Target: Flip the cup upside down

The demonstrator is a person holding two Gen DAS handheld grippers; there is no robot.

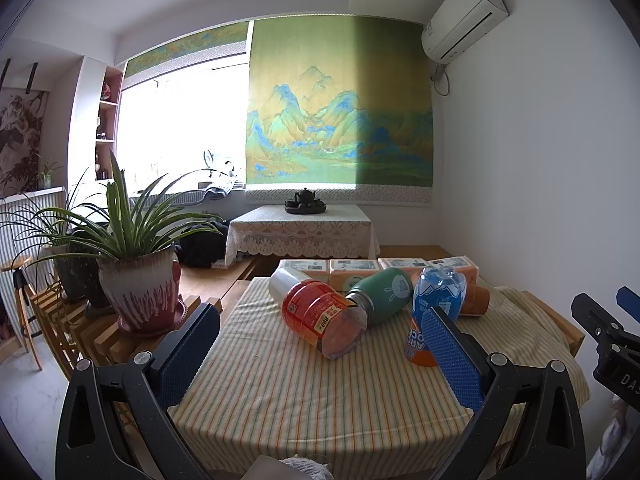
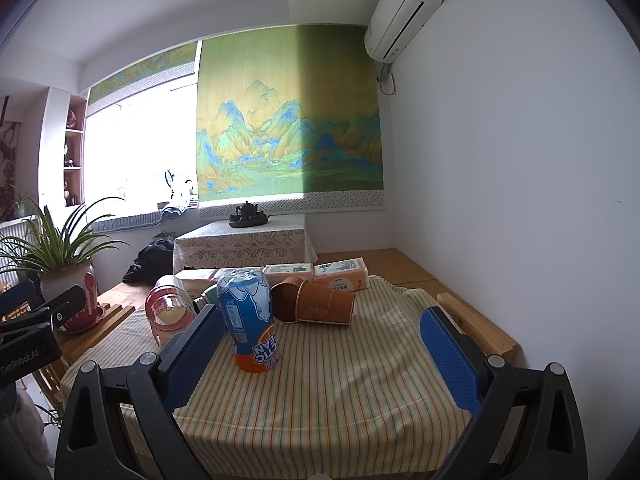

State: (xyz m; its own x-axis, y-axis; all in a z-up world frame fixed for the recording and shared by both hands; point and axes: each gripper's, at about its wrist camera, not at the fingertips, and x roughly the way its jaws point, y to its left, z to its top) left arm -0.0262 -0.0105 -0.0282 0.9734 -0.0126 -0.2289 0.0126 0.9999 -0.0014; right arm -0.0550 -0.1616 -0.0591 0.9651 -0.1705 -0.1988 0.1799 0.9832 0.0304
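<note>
Cup (image 2: 325, 303): a brown paper cup, tapered, lying on its side on the counter beside a second brown cup (image 2: 289, 294) whose open mouth is facing the camera; both are sitting behind the bottle and showing nothing inside.
Counter (image 2: 340, 400): wearing a soft, wrinkled cloth striped cream, green and orange.
Bottle (image 2: 251, 320): smooth plastic, blue-and-orange label, standing upside down near the counter's middle.
Jar (image 1: 320, 316): clear cylinder with a red label and white cap, lying on its side; contents cannot be told.
Flask (image 1: 382, 294): matte green, metal-necked, lying beside the jar.
Tissue packs (image 1: 352, 270): soft rectangular blocks lining the far edge.
Left gripper (image 1: 320, 354): jaws standing wide apart, blue ribbed pads gripping nothing.
Right gripper (image 2: 320, 354): jaws likewise spread wide, hovering empty in front of the cup.
Plant pot (image 1: 140, 292): glazed ceramic, holding a long-leaved plant.
</note>
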